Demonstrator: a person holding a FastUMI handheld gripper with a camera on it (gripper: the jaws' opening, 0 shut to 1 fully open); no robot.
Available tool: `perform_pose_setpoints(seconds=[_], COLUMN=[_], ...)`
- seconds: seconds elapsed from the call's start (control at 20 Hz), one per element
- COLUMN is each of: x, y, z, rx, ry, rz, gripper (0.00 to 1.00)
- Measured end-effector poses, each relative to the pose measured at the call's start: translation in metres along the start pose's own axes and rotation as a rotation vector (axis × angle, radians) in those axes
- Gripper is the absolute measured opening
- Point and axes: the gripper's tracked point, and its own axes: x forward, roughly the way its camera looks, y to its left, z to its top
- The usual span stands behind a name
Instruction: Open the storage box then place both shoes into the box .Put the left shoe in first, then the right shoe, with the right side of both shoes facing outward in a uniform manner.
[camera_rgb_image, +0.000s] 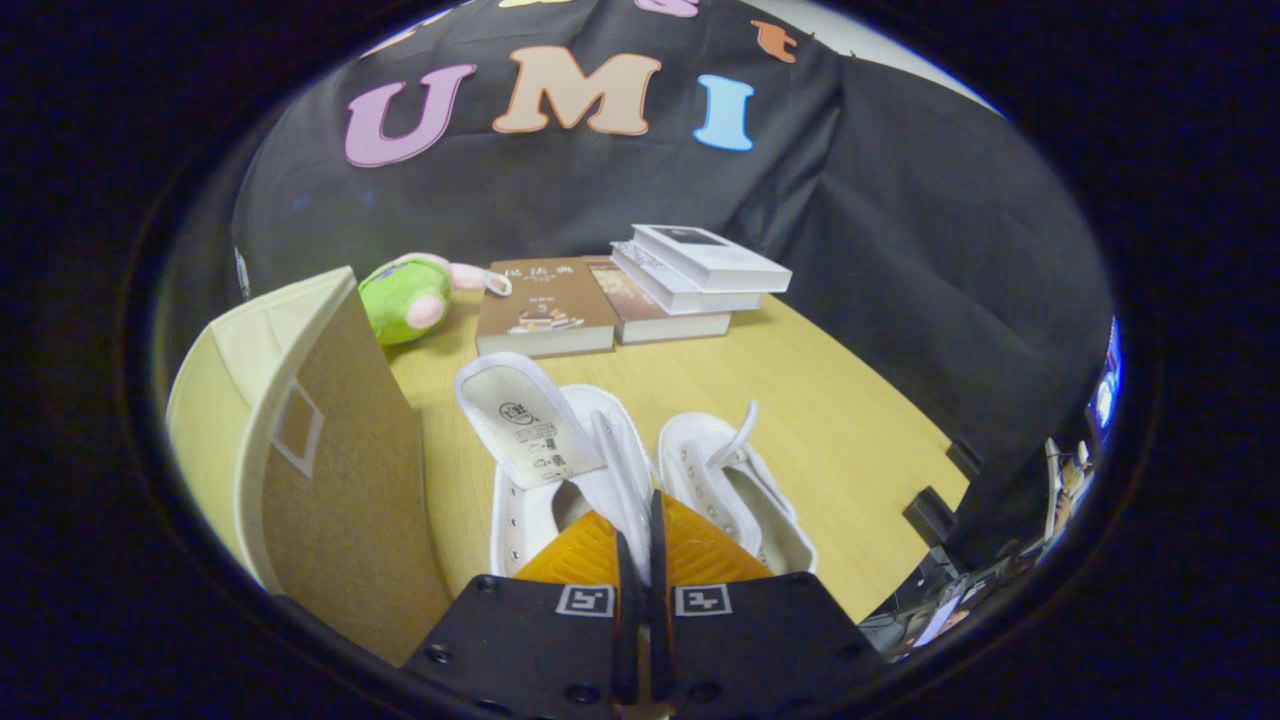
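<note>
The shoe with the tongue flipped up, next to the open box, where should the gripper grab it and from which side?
Take the shoe by its inner side wall, coming from above. Its tongue is folded up, so the mouth is open and one finger can slip inside. The gripper already looks pinched on that wall, beside the second shoe. The open box stands close by.

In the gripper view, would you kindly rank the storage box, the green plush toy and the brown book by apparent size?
1. Storage box, largest, though nearest the camera.
2. Brown book.
3. Green plush toy, close to the book's size, so unsure.
The gripper is shut on a white shoe.
</note>
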Motion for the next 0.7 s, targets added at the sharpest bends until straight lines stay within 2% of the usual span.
perform_pose_setpoints(seconds=[0.5,0.6,0.7], x=[-0.101,-0.119,-0.129], y=[0.015,0.039,0.078], z=[0.112,0.132,0.145], rx=[0.026,0.053,0.076], ry=[-0.232,-0.262,-0.271], rz=[-0.012,0.031,0.117], gripper=[0.08,0.08,0.08])
